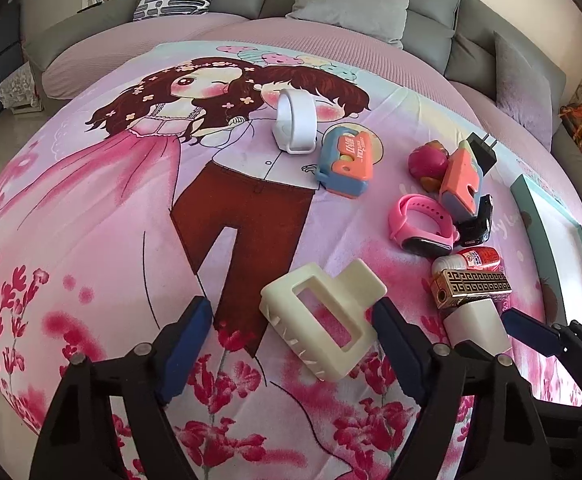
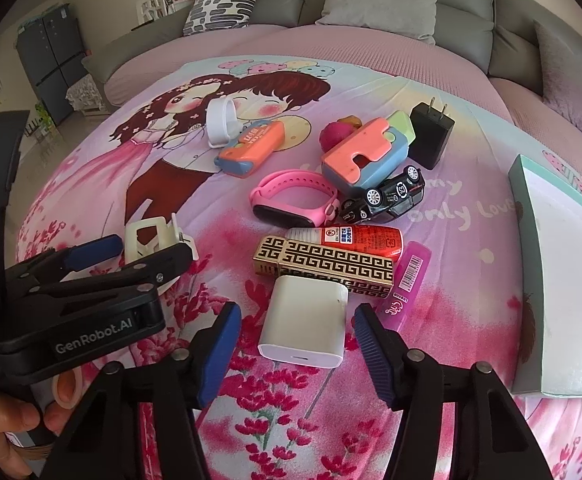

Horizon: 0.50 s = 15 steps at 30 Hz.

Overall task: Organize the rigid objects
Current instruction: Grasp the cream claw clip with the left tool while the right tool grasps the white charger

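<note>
the left gripper stands apart around a cream hair clip lying on the cartoon blanket, its blue pads on either side, not touching. the right gripper also stands apart, a white charger between its pads, just short of contact, beside a gold box.

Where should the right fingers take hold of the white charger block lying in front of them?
Grip the white charger block across its two long flat sides, coming down from above along its length. It lies flat with its port end toward the right gripper, whose fingers already straddle it without touching.
</note>
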Motion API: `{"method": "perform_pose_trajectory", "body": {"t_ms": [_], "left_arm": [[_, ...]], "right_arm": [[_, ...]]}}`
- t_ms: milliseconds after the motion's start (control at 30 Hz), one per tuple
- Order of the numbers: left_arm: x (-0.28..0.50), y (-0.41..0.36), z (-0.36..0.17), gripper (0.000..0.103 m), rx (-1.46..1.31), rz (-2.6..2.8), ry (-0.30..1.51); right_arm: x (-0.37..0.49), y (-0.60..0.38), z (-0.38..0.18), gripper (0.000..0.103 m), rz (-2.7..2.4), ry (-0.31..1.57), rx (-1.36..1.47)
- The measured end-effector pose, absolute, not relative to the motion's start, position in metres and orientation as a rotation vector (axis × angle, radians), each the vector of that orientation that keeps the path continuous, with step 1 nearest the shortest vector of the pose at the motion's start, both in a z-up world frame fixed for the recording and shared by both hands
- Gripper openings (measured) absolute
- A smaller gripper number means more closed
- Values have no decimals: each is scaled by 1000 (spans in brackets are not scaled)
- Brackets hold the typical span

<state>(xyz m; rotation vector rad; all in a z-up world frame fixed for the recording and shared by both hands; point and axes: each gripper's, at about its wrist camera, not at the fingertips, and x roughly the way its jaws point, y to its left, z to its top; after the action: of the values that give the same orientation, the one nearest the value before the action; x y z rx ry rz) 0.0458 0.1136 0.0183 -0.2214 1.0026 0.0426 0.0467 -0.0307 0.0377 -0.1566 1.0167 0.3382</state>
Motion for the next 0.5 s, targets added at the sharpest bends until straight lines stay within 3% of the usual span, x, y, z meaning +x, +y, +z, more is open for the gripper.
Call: {"method": "perform_pose_trajectory", "body": {"t_ms": [33,100,500], "left_arm": [[47,113,18,75,-221,35,1001],[47,111,18,57,-214,22,1004],[40,110,42,57,-212,15,940]], "right_arm": [[47,-31,37,53,335,1019,-156],[47,-31,36,50,328,1022,-159],[44,-47,48,46,350,999,-80]]}}
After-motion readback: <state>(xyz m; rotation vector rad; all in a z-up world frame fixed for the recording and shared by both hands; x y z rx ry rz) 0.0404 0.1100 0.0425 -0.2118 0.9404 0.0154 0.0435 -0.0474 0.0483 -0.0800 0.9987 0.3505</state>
